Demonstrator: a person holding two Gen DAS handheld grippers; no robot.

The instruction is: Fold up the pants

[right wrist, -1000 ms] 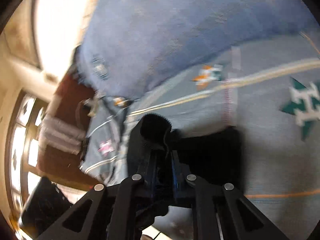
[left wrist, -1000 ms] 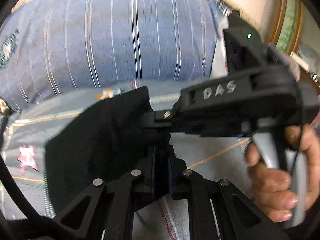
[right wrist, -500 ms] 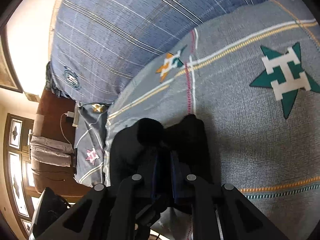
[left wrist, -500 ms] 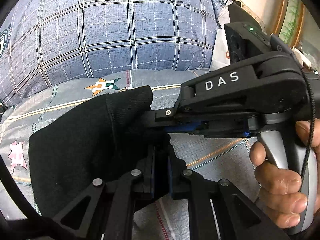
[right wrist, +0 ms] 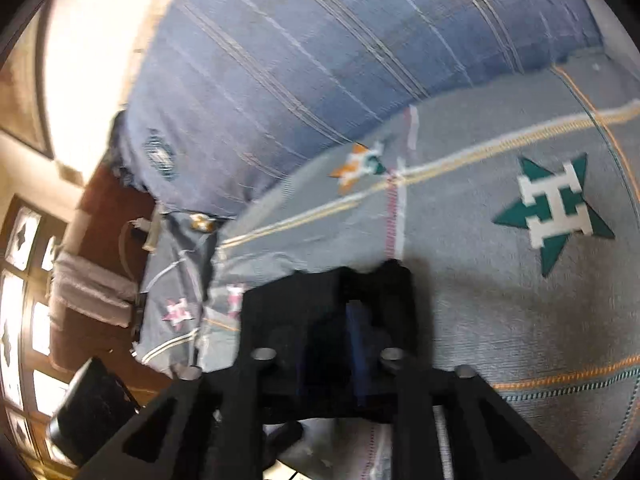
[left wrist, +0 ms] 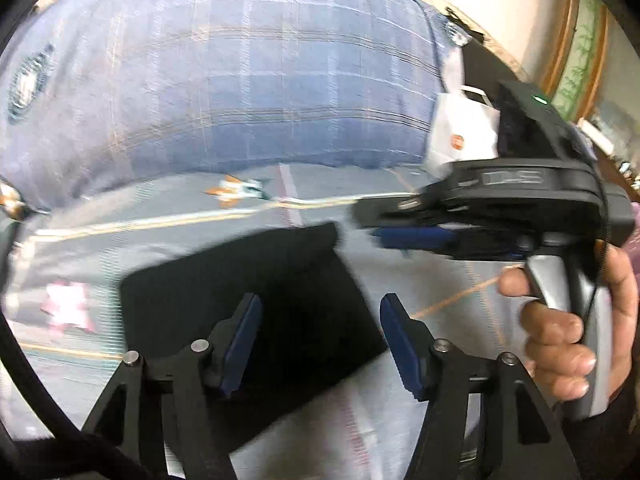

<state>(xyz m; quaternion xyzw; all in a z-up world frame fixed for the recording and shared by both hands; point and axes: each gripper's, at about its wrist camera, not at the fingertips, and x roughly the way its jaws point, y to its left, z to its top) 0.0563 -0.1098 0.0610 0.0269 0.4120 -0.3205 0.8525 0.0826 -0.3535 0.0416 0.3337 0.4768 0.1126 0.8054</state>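
Note:
The black pants (left wrist: 240, 300) lie folded into a small flat rectangle on the grey patterned bed sheet (left wrist: 140, 224). My left gripper (left wrist: 320, 336) is open, its blue pads on either side above the near edge of the pants, holding nothing. The right gripper (left wrist: 384, 228) shows in the left wrist view to the right of the pants, clear of the cloth, held by a hand (left wrist: 568, 320). In the right wrist view the right gripper (right wrist: 332, 344) is open a little over the folded pants (right wrist: 320, 292); the frame is blurred.
A large blue plaid pillow (left wrist: 240, 72) lies along the back of the bed. A white paper bag (left wrist: 460, 136) stands at the back right. A teal star print (right wrist: 556, 208) marks the sheet. A wooden bedside stand (right wrist: 108, 208) and a window (right wrist: 24, 300) are left.
Both grippers were shut on the black pants and held them up. Now both have opened and let go, the pants lie flat and folded on the sheet, and the right gripper has drawn back to the right.

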